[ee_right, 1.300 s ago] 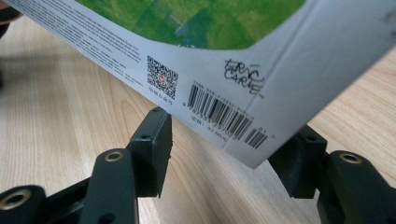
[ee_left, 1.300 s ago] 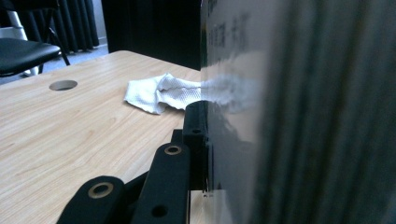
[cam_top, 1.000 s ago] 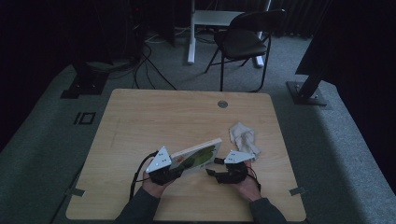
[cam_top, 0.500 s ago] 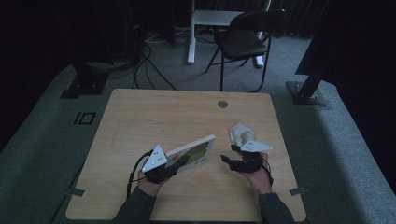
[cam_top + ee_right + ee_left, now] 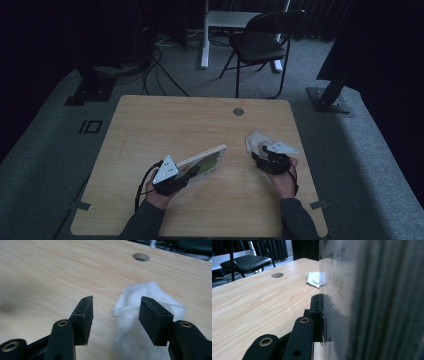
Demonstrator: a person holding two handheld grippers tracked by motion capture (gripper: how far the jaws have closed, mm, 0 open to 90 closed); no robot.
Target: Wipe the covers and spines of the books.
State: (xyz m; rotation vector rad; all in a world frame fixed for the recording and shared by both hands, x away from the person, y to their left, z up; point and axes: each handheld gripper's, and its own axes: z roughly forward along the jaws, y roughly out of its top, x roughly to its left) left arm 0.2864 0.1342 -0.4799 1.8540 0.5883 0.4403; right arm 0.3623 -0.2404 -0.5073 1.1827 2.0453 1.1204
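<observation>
A thin flat book (image 5: 202,161) with a green-and-white cover is held tilted above the table by my left gripper (image 5: 182,177), which is shut on its near edge. In the left gripper view the book (image 5: 372,300) stands edge-on against the one visible jaw of the left gripper (image 5: 322,302). A crumpled white cloth (image 5: 256,140) lies on the table at the right. My right gripper (image 5: 265,156) hovers at the cloth's near side, jaws apart and just closing. In the right gripper view the cloth (image 5: 130,315) lies under and beyond the right gripper (image 5: 116,302), with no pad touching it.
The wooden table (image 5: 175,120) has a round cable hole (image 5: 238,111) near its far edge. A black folding chair (image 5: 260,42) and a white stand are on the floor beyond. Cables run on the carpet at the far left.
My right gripper has moved right and away from the person, up to the white cloth. The left gripper has kept the book and shifted only slightly.
</observation>
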